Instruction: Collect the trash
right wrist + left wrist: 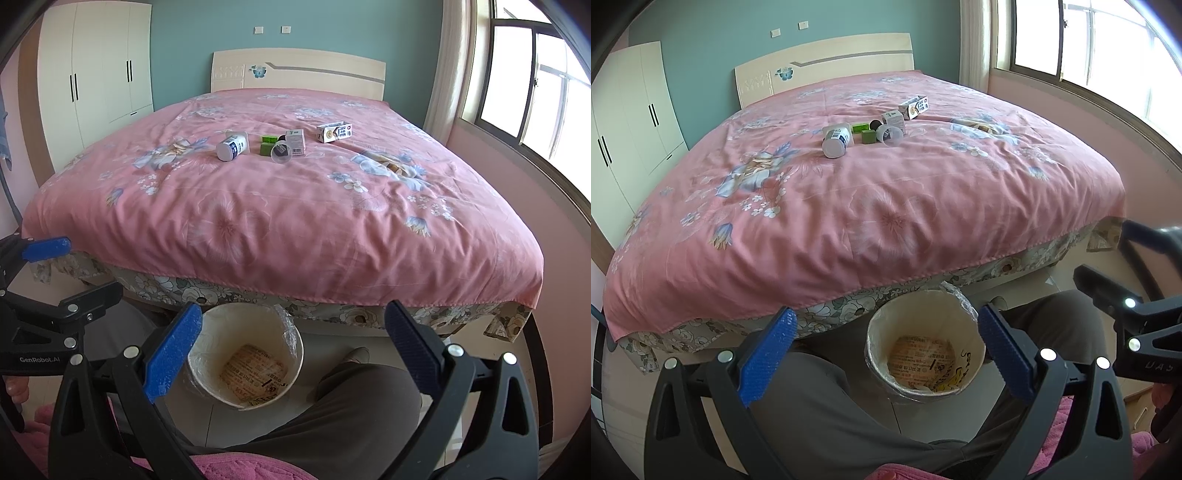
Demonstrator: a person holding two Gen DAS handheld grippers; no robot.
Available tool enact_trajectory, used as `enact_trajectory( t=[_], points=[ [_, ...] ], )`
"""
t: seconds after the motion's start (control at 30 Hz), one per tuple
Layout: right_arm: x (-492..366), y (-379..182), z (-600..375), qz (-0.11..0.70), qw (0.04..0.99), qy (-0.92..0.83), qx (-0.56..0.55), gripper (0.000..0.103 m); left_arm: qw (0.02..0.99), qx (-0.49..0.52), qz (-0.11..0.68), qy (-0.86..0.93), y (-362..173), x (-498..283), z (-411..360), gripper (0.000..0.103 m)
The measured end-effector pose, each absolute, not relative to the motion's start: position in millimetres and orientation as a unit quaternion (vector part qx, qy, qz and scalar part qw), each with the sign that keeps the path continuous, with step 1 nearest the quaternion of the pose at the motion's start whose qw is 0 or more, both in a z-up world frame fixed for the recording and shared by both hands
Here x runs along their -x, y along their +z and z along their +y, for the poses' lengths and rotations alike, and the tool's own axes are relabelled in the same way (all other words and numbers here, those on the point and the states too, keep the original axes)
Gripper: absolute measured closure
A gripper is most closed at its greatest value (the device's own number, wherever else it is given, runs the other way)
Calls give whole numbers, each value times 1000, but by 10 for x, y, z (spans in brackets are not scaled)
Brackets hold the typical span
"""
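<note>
Trash [284,142] lies clustered mid-bed, toward the headboard: a white bottle [231,146], cup and small boxes, all uncollected. Bin [291,338] waits on the floor at the bed's foot edge. Left gripper [886,352] and right gripper [291,350] hold jaws apart, empty.

Black grippers [291,332], blue finger pads [171,354], silver screws; grey trousers [332,417]
</note>
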State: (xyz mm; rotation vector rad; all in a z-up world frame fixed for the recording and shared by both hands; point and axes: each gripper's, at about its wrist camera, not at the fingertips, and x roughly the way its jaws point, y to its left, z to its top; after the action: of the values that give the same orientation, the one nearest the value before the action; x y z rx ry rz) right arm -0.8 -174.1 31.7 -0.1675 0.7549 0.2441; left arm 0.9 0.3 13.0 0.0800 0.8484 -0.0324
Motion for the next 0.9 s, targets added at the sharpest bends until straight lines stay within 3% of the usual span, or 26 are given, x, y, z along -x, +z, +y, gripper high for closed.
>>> enact_trajectory(
  t=[0.9],
  points=[
    [-26,241,-1698,375,915,118,87,6,905,-33,424,-19,30,-58,-7,3]
  ],
)
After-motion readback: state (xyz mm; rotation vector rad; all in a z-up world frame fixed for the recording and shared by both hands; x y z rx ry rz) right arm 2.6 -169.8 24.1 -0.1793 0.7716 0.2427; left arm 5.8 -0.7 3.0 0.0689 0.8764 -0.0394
